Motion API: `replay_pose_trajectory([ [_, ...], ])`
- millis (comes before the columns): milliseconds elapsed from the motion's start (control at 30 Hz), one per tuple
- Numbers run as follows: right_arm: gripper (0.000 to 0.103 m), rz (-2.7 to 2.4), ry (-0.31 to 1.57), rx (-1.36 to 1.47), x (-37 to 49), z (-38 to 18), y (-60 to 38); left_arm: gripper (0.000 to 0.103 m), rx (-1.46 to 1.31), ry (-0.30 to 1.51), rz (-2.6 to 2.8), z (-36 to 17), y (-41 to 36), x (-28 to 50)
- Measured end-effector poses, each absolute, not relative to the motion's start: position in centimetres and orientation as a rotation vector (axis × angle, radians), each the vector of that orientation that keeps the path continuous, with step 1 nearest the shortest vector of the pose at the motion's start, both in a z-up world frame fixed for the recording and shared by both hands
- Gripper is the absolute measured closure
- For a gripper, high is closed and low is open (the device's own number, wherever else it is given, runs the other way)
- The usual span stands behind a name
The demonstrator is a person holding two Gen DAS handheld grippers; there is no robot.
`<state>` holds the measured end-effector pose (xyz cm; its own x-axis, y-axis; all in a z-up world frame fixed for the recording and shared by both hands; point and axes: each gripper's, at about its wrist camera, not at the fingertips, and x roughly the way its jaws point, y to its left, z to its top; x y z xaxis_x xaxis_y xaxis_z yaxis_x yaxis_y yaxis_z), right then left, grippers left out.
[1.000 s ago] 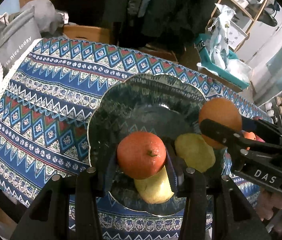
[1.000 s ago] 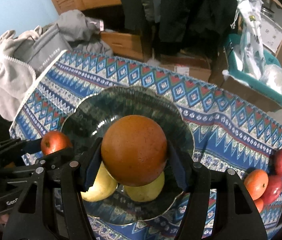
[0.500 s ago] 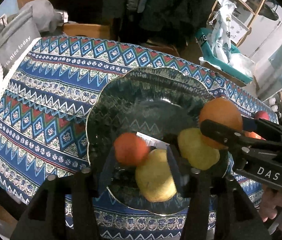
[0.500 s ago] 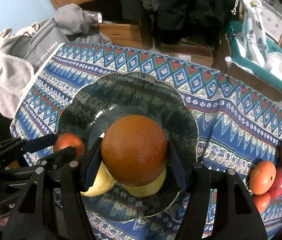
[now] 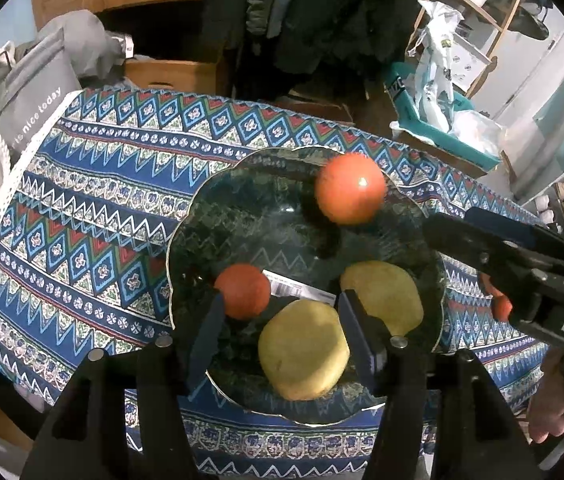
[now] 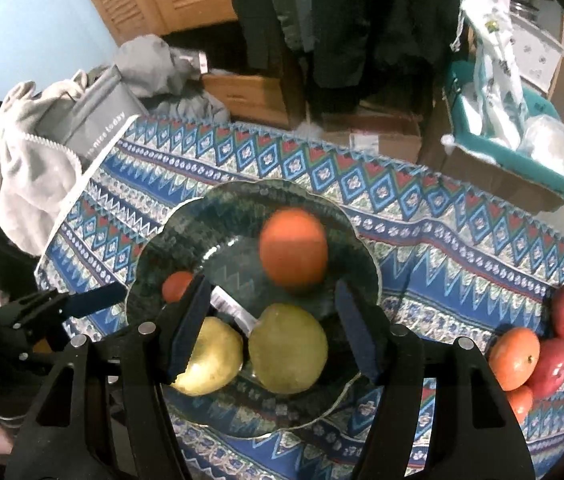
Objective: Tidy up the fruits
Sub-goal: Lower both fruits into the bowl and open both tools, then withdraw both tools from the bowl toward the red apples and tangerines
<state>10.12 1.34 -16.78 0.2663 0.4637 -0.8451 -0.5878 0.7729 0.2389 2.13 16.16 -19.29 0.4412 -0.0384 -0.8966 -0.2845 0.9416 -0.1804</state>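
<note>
I see the patterned blue tablecloth [image 6: 422,216] as my landmark. Off its left corner lies a pale grey towel [image 6: 25,160], with a grey bag [image 6: 93,120] bearing white lettering just behind it. Beyond the cloth's far edge sit cardboard boxes [image 6: 249,92] under dark hanging coats [image 6: 322,20]. Past its right far edge stands a teal bin [image 6: 522,152] stuffed with plastic bags [image 6: 494,64].

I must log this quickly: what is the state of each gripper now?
Left gripper: jaws opening, holding nothing.
Right gripper: jaws opening, holding nothing.
</note>
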Motion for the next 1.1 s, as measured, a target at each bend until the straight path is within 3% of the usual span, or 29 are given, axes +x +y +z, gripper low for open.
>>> replay_pose_trajectory([
  [1100, 0.032, 0.484, 0.880, -0.154, 8.5, -11.0, -12.5, 0.029, -0.171, 1.003, 0.041, -14.1, 6.7, 3.9],
])
